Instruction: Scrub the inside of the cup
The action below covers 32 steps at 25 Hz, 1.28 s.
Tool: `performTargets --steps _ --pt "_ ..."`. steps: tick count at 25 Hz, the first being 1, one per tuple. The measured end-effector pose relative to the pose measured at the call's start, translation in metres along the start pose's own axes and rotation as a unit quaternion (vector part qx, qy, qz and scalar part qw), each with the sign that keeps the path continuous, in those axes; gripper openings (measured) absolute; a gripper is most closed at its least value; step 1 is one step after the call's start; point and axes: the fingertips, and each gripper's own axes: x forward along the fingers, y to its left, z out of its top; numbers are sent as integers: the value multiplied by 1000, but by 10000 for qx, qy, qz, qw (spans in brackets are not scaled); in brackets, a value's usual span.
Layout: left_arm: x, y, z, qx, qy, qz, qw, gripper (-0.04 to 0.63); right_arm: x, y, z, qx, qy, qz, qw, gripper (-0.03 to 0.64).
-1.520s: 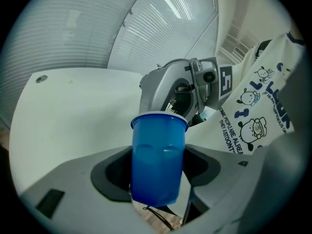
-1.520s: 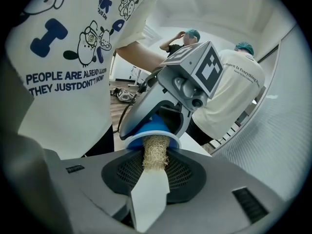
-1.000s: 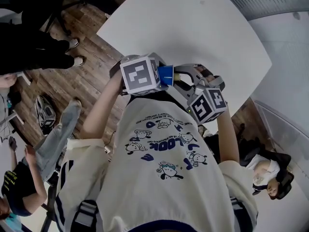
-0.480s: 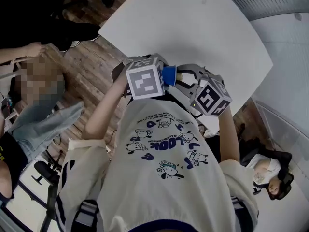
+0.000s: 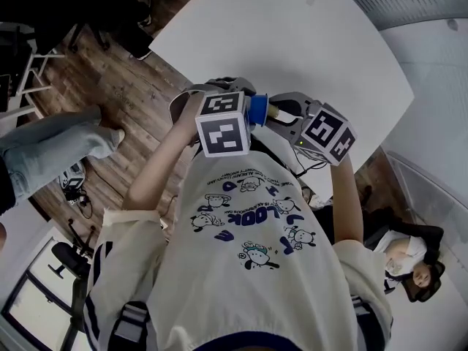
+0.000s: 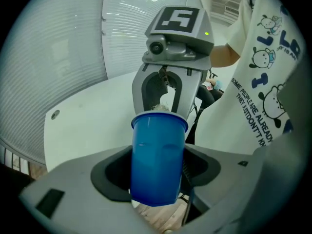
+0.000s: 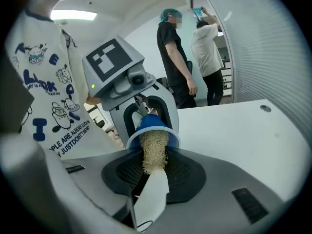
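A blue plastic cup (image 6: 157, 157) lies sideways between my left gripper's (image 6: 157, 179) jaws, which are shut on its wall. Its mouth faces my right gripper (image 7: 152, 179). That gripper is shut on the white handle (image 7: 151, 194) of a tan fibre scrubber (image 7: 153, 152), whose head is pushed into the cup's mouth (image 7: 152, 128). In the head view the cup (image 5: 257, 110) sits between the two marker cubes, held in the air in front of the person's chest, with the left gripper (image 5: 248, 113) and right gripper (image 5: 284, 115) facing each other.
A white round-cornered table (image 5: 307, 35) lies beyond the grippers, over a wooden floor (image 5: 124, 115). Two people (image 7: 178, 57) stand behind the table in the right gripper view. Another person (image 5: 409, 258) sits at lower right, and someone's legs (image 5: 51, 152) show at left.
Both marker cubes have rolled about their own axes while staying in place, with cup and scrubber still engaged. The bystanders at the left have shifted.
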Motion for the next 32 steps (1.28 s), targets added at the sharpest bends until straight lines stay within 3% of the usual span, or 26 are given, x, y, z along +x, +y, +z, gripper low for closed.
performTargets --steps 5,12,18,26,32 --pt "3 -3 0 195 42 -21 9998 324 0 1 -5 1165 -109 357 9925 106" --pt "2 -6 -3 389 172 -106 9990 324 1 5 -5 2711 -342 1053 9562 101" --pt "4 -7 -5 620 298 -33 9976 325 3 8 -6 3182 -301 1334 9381 101" --pt "4 5 1 1454 555 573 9862 325 -2 1 -3 3911 -502 1584 9052 98" --pt "2 14 4 1826 632 1143 9745 325 -3 -4 0 4121 -728 1590 8942 98"
